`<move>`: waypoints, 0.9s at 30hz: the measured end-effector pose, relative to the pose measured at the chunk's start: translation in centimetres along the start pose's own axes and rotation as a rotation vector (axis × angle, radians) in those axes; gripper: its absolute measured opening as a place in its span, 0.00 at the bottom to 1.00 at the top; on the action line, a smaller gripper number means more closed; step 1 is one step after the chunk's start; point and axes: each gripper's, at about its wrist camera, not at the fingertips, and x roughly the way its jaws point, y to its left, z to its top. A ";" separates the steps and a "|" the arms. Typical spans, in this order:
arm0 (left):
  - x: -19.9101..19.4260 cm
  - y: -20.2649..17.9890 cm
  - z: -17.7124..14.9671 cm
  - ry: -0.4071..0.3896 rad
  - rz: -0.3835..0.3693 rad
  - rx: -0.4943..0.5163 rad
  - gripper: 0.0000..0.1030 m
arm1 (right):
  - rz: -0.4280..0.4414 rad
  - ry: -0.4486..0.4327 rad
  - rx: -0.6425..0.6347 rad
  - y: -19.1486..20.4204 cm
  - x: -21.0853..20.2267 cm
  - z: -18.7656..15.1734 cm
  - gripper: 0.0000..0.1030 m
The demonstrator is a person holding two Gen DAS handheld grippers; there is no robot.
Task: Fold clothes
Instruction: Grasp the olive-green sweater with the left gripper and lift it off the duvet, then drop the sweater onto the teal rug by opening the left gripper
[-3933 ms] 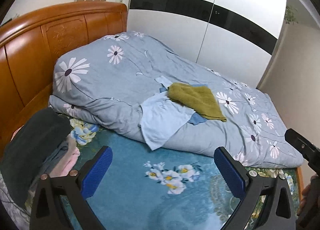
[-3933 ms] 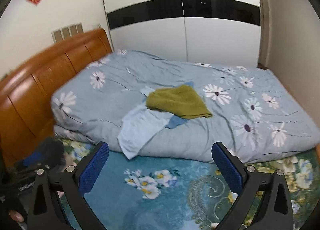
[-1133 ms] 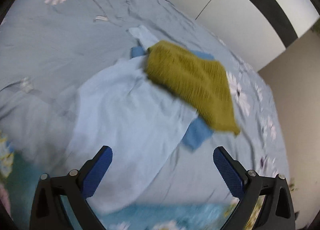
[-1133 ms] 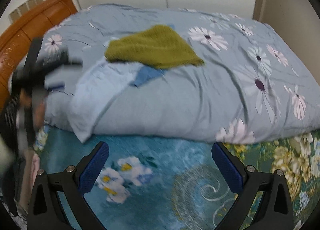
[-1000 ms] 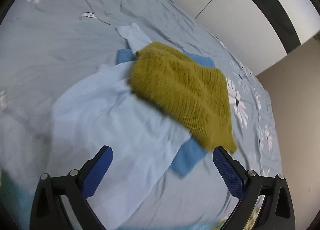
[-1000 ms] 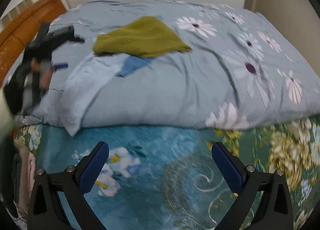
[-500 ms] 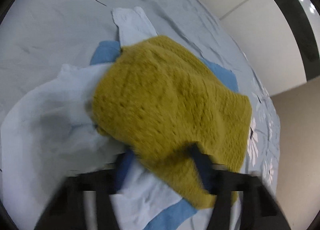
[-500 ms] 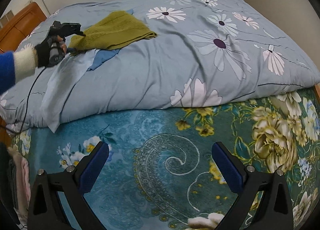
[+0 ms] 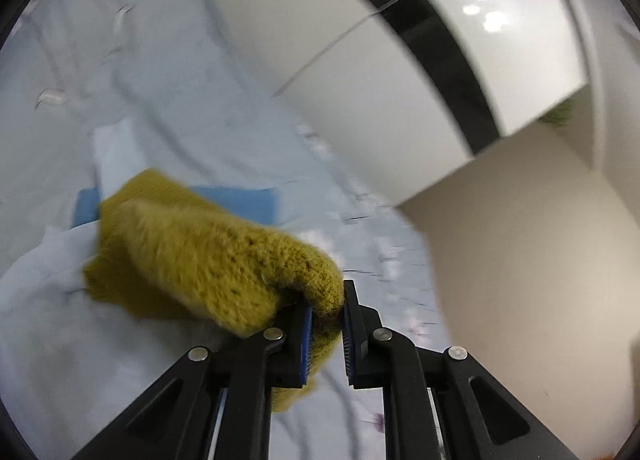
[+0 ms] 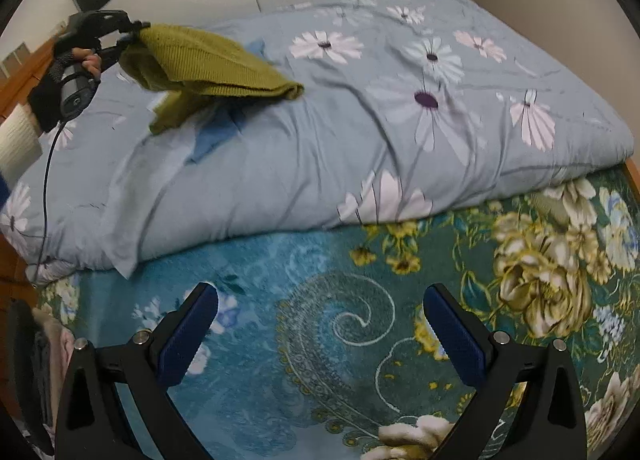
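Observation:
My left gripper (image 9: 326,330) is shut on an edge of an olive-green knitted garment (image 9: 200,256) and lifts that edge off the duvet. The right wrist view shows the same garment (image 10: 208,59) hanging from the left gripper (image 10: 134,35) at the upper left, its far end still resting on the duvet. Under it lie a pale blue garment (image 9: 52,300) and a darker blue one (image 9: 240,199); the darker blue garment (image 10: 212,135) also shows in the right wrist view. My right gripper (image 10: 320,336) is open and empty, low over the floral bedsheet.
A grey-blue daisy-print duvet (image 10: 400,119) is heaped across the bed on a teal floral sheet (image 10: 320,320). A white wardrobe with a black band (image 9: 420,39) stands behind. A wooden headboard (image 10: 24,71) is at left, with a pile of clothes (image 10: 44,340) at lower left.
My left gripper has closed on the green garment's edge and raised it off the pile. My right gripper has stayed open and shifted slightly over the sheet.

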 end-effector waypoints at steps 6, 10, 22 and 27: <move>-12.2 -2.6 -3.1 -0.067 -0.061 0.009 0.12 | 0.020 -0.085 -0.003 0.6 -5.0 0.9 1.00; -21.1 -3.5 -4.9 -0.121 -0.072 0.012 0.12 | 0.031 -0.130 -0.007 1.0 -8.5 0.7 1.00; -36.1 -13.5 -10.0 -0.140 -0.046 0.301 0.00 | 0.125 -0.176 0.005 0.6 -14.9 -3.3 1.00; -30.9 -15.2 -17.4 0.058 0.017 0.315 0.00 | 0.138 -0.167 0.006 -1.1 -16.3 -5.3 1.00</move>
